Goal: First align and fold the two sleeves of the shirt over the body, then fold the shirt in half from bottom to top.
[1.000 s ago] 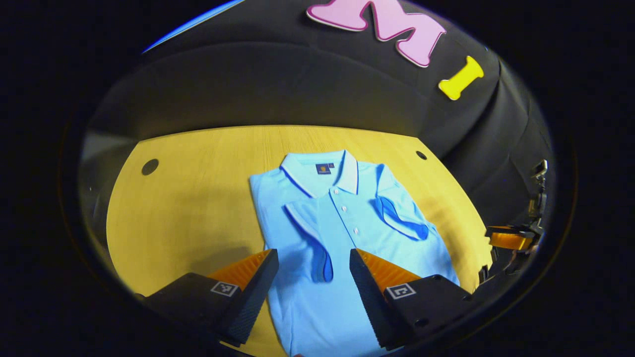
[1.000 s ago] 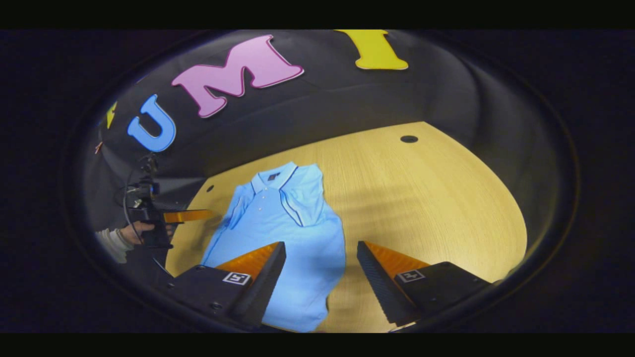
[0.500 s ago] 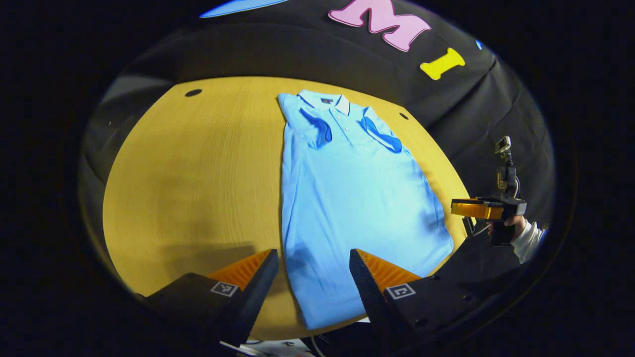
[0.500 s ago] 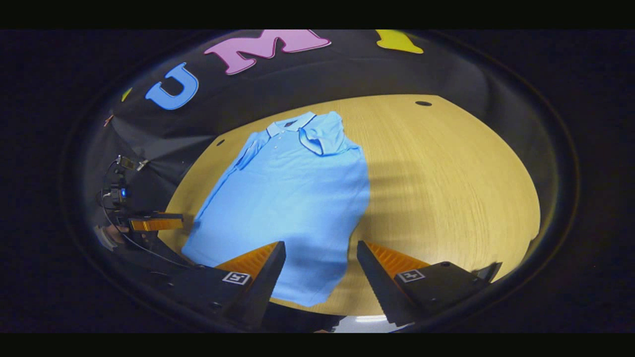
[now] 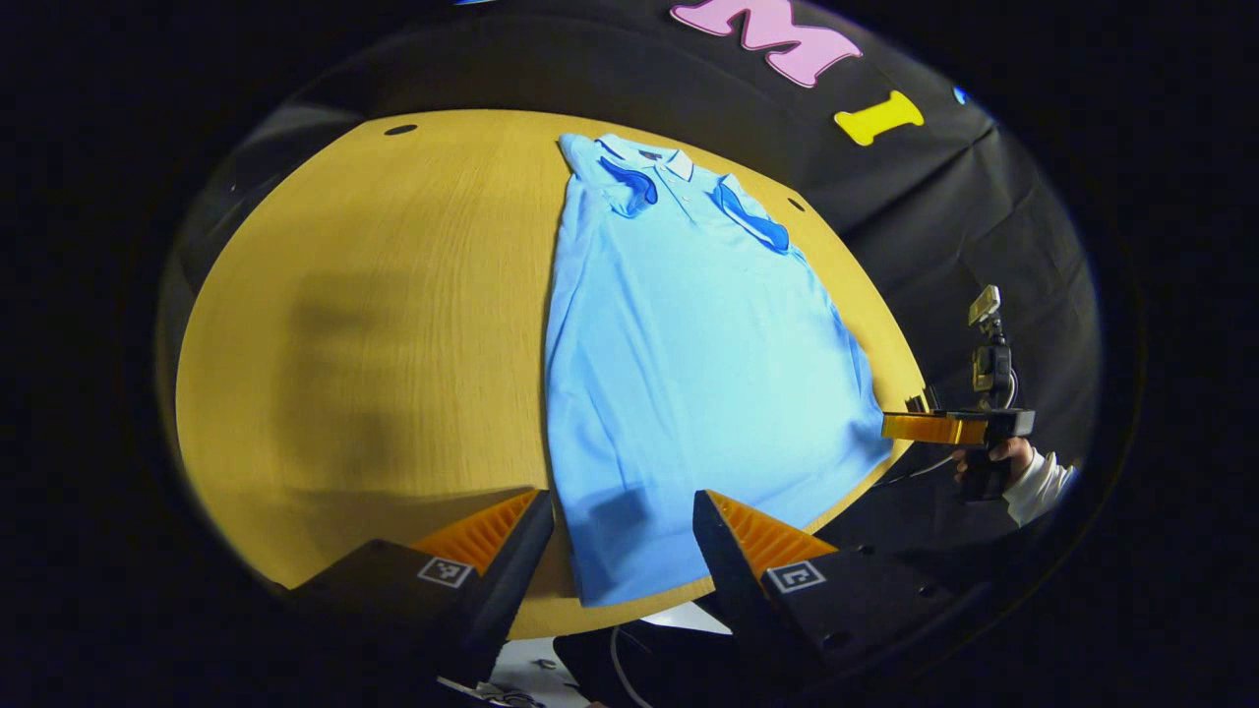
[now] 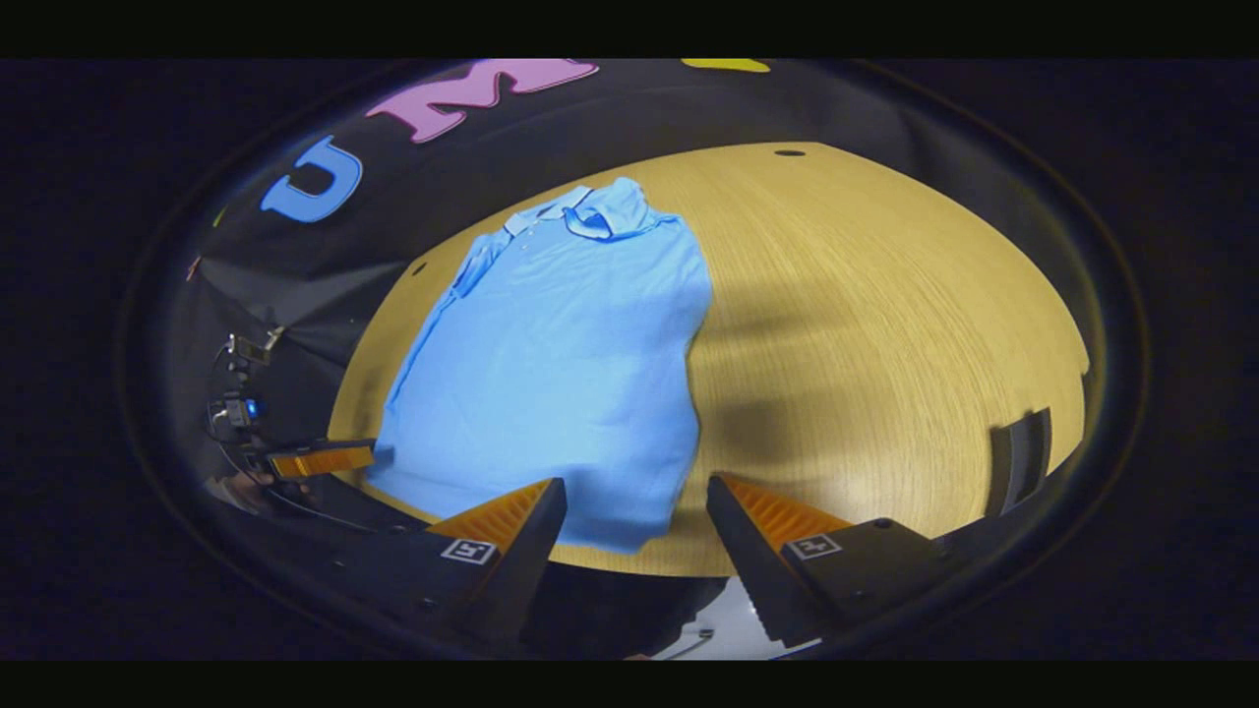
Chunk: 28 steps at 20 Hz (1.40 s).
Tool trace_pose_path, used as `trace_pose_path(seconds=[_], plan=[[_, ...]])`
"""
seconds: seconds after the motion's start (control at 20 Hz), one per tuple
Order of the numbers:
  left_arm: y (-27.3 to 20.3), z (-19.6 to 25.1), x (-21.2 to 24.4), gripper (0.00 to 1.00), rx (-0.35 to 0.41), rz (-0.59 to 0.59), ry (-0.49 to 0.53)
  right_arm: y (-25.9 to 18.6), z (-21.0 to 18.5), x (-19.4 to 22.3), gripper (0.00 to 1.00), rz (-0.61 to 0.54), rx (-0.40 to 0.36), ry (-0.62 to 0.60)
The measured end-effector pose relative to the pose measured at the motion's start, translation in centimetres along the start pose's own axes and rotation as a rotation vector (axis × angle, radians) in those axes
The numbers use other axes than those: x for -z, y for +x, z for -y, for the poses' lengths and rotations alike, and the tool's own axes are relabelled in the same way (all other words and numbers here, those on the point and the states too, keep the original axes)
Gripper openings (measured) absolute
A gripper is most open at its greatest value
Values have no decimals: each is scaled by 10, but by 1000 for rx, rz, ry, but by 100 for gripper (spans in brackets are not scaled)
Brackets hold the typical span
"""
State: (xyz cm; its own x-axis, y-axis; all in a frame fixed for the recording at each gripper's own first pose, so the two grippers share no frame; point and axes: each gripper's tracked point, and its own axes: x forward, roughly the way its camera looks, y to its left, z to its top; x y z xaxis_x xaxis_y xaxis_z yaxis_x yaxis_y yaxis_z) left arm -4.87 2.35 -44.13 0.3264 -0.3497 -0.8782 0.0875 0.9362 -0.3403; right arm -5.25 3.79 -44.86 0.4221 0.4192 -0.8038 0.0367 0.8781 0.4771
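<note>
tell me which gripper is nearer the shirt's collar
Neither clearly. The left gripper and right gripper both hang open over the hem of the shirt, at the table's near edge, with the collar at the far end.

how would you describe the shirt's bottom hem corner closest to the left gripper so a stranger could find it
Start at the round wooden table, where a light blue polo shirt lies flat, collar toward the black wall and both sleeves folded over the chest. Follow its long left edge down to the near table rim. The corner sits there between the left gripper and its open jaws, unlike the other hem corner, beside the right gripper.
</note>
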Motion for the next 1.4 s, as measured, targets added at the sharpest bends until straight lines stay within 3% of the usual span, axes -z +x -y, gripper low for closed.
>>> trace_pose_path(seconds=[0.15,0.2,0.25,0.4,0.45,0.5,0.55,0.65,0.7,0.75,0.95,1.0,1.1,1.15,1.2,1.25,1.4], plan=[[0,10,11,93,23,-36,1,1,-7,6,91,-6,-20,10],[-1,13,15,92,29,-44,2,1,-12,9,99,-16,-28,5],[0,15,17,89,28,-45,7,4,-14,10,91,-23,-25,-11],[6,22,22,83,32,-52,5,8,-23,15,88,-43,-18,-59],[8,24,22,77,31,-49,-5,11,-25,16,84,-58,-12,-78],[11,26,24,73,38,-52,-23,13,-22,18,88,-73,7,-113],[13,30,26,60,44,-58,-42,14,-12,19,86,-83,53,-158],[19,31,28,23,48,-45,-78,17,-11,19,41,-99,52,-109],[17,33,25,11,53,-38,-92,18,-11,18,19,-100,42,-43],[17,33,24,7,51,-41,-91,17,-12,16,19,-97,22,-2],[11,39,13,6,57,-29,-38,15,-15,6,19,-70,-40,32],[6,42,3,6,73,-7,-30,13,-20,-2,8,-47,-64,33],[-2,46,-22,6,92,43,-18,10,-35,-25,13,2,-124,40],[-6,47,-34,6,98,56,-18,6,-41,-36,8,25,-148,31],[-10,48,-46,6,100,77,-13,4,-48,-48,19,44,-173,19],[-14,50,-59,6,105,95,-1,0,-54,-60,13,67,-192,3],[-21,54,-100,6,103,154,43,1,-69,-101,12,126,-237,-9]])
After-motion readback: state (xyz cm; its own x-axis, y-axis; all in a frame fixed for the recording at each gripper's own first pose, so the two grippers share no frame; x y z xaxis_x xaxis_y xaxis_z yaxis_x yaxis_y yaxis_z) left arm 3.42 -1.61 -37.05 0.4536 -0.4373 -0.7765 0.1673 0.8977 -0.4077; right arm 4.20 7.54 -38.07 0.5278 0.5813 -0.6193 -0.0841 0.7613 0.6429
